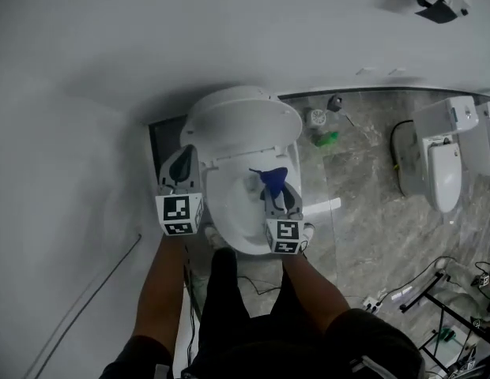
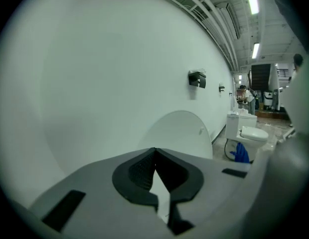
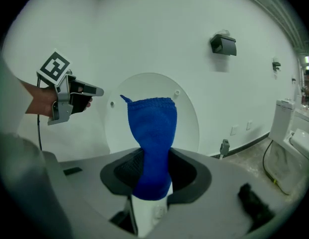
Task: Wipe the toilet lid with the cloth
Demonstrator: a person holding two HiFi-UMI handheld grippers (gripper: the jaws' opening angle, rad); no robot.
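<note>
The white toilet's lid (image 1: 243,123) stands raised against the wall, above the open bowl (image 1: 239,212). My right gripper (image 1: 277,189) hovers over the bowl, shut on a blue cloth (image 1: 273,178). In the right gripper view the cloth (image 3: 152,138) sticks up from between the jaws of the right gripper (image 3: 152,178), in front of the lid (image 3: 187,128). My left gripper (image 1: 180,167) is at the bowl's left side, beside the lid, shut and empty. The left gripper view shows the pads of the left gripper (image 2: 154,153) closed together, with the lid (image 2: 182,133) ahead. The left gripper (image 3: 97,90) also shows at the left of the right gripper view.
Two more toilets (image 1: 449,158) stand to the right on the marble floor. A green bottle (image 1: 326,139) and a small fitting lie beside the toilet base. Cables and a metal frame (image 1: 435,298) lie at the lower right. A black dispenser (image 3: 223,45) hangs on the wall.
</note>
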